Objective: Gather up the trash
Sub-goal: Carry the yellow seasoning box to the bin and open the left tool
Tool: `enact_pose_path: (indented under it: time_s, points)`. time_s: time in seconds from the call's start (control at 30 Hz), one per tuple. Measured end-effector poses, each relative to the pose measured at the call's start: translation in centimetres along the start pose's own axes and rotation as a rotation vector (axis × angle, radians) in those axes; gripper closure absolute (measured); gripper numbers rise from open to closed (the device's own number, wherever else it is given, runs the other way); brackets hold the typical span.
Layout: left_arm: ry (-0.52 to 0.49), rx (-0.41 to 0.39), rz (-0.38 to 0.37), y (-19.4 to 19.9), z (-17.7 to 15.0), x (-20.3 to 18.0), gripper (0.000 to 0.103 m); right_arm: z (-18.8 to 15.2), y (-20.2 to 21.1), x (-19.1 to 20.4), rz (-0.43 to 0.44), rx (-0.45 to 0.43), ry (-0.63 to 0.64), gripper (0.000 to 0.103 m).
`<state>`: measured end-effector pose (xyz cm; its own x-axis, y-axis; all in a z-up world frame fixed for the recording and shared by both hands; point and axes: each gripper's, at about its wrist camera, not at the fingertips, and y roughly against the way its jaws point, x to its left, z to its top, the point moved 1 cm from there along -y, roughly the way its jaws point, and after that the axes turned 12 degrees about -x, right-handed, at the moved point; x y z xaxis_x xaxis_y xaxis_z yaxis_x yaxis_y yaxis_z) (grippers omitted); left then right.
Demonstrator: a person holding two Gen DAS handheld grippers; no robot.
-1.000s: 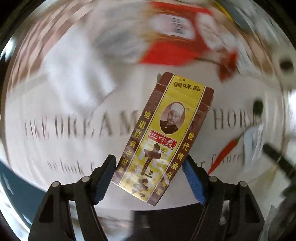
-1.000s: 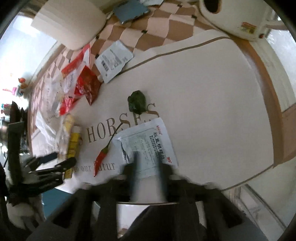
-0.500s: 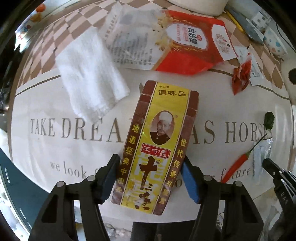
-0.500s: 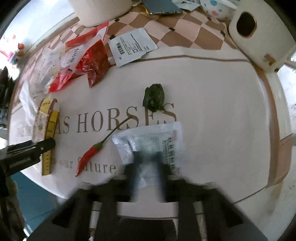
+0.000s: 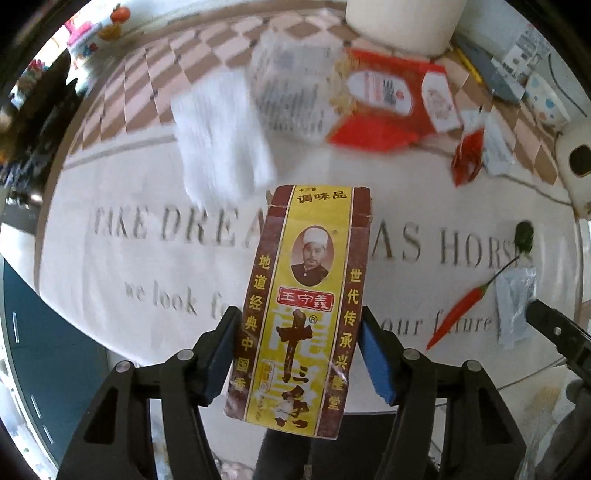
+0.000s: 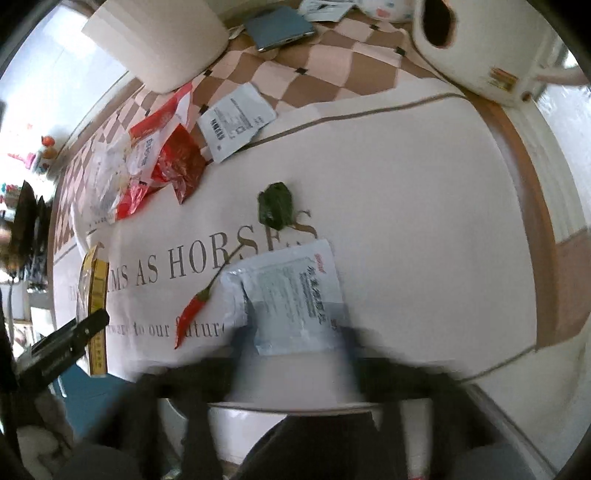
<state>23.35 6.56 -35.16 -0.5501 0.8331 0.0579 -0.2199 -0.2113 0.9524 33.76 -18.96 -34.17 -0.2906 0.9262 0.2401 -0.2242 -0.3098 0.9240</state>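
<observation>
My left gripper (image 5: 297, 341) is shut on a yellow and brown spice box (image 5: 306, 295) and holds it above the lettered white tablecloth (image 5: 110, 258); the box also shows edge-on in the right wrist view (image 6: 94, 291). My right gripper (image 6: 295, 343) is blurred by motion; its fingers straddle the near edge of a clear plastic packet (image 6: 291, 295) lying flat on the cloth. A red chili (image 6: 192, 310) and a dark green scrap (image 6: 275, 203) lie beside the packet.
Red and white wrappers (image 6: 162, 162), a white sachet (image 6: 236, 120) and a folded white cloth (image 5: 221, 155) lie toward the checkered part of the table. A white appliance (image 6: 476, 48), a blue notebook (image 6: 277, 26) and a cream cylinder (image 6: 159, 40) stand at the back.
My left gripper has pulled back and raised the spice box. My right gripper's fingers have spread wider around the clear packet, which looks closer.
</observation>
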Motion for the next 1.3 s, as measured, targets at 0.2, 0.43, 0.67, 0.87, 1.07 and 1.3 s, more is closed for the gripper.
enact_pose_path:
  time_s: [0.2,0.43,0.67,0.87,1.07,1.3]
  points:
    - [0.052,0.054,-0.002,-1.8,-2.0,0.1,0.044,-0.3,-4.4,4.5,-0.089,0.044,0.172,0.015]
    - [0.078,0.028,0.014,-0.7,-3.0,0.9,0.044,-0.4,-3.4,5.8,-0.107,-0.032,0.230,0.084]
    - [0.103,-0.057,0.008,3.3,-2.8,1.3,0.045,0.3,-1.3,4.6,-0.062,-0.053,0.170,0.103]
    - [0.107,-0.156,0.016,7.4,-2.4,1.9,0.045,1.5,1.1,5.4,0.001,-0.108,0.137,0.103]
    - [0.143,-0.243,0.009,9.8,-0.7,4.3,0.046,0.7,3.8,8.4,0.088,-0.157,0.184,0.103]
    - [0.245,-0.305,0.026,10.3,-0.2,9.1,0.046,0.0,4.3,15.7,0.179,-0.171,0.305,0.103]
